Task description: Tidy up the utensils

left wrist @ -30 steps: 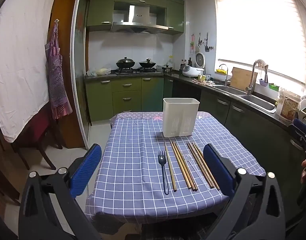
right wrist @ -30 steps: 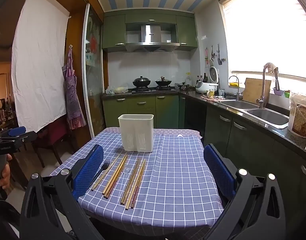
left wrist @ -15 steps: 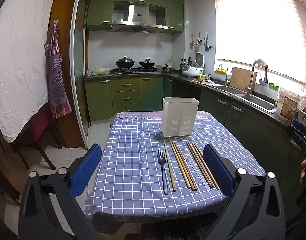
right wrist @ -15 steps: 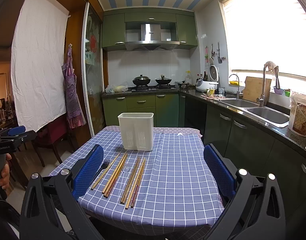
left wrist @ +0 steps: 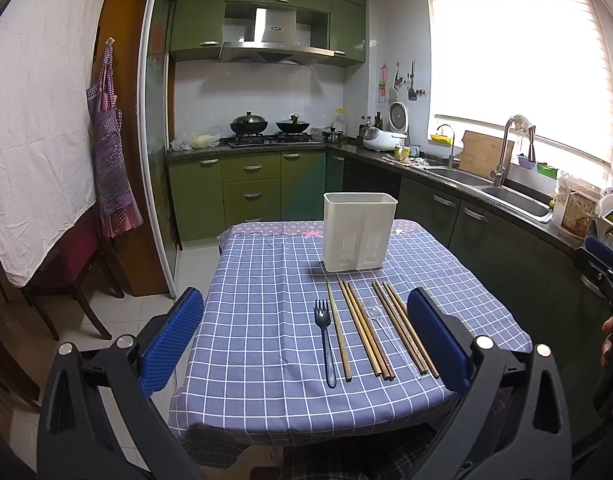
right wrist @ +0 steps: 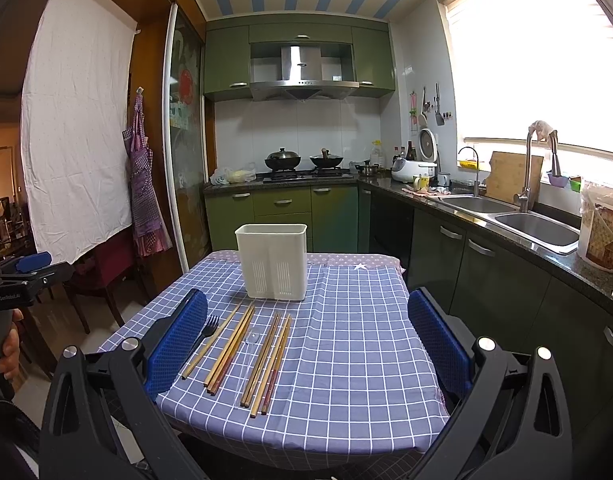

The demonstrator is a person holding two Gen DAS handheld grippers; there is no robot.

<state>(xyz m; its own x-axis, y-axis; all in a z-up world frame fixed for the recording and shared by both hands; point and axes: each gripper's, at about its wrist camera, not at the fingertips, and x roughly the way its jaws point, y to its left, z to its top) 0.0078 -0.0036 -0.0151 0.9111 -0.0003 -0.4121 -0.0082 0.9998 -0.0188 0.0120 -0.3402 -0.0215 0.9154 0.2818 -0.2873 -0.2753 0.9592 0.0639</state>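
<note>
Utensils lie in a row on the checked cloth (left wrist: 266, 320) of the desk (left wrist: 482, 280), all pointing toward the white caddy (left wrist: 360, 232) that stands upright at the far middle of the desk. From your left view, the row runs left to right: a dark fork (left wrist: 325, 340), one lone chopstick (left wrist: 338, 332) just beside it, a close bundle of chopsticks (left wrist: 366, 332), a clear plastic spoon (left wrist: 380, 320) that is hard to make out against the cloth, then a second bundle (left wrist: 406, 332). Far tips of the sticks stop just short of the caddy's base, not touching it.

Your left tongs (left wrist: 306, 344) are spread wide, with nothing between the blue pads (left wrist: 174, 340). They hang off the near edge of the desk, and the row sits between the pads in that view. Your right tongs (right wrist: 306, 344) are also spread wide and hold nothing. In the right view the row lies toward the left pad (right wrist: 178, 344), which covers part of the fork (right wrist: 208, 330); the caddy (right wrist: 272, 264) stands beyond, its slotted front wall facing you.

At the left edge of the right view your left hand (right wrist: 8, 350) grips the handle of the other tool. A sink (right wrist: 534, 228) and worktop run along the right side of the room, and two lidded pans (right wrist: 282, 158) sit on the stove at the back.
</note>
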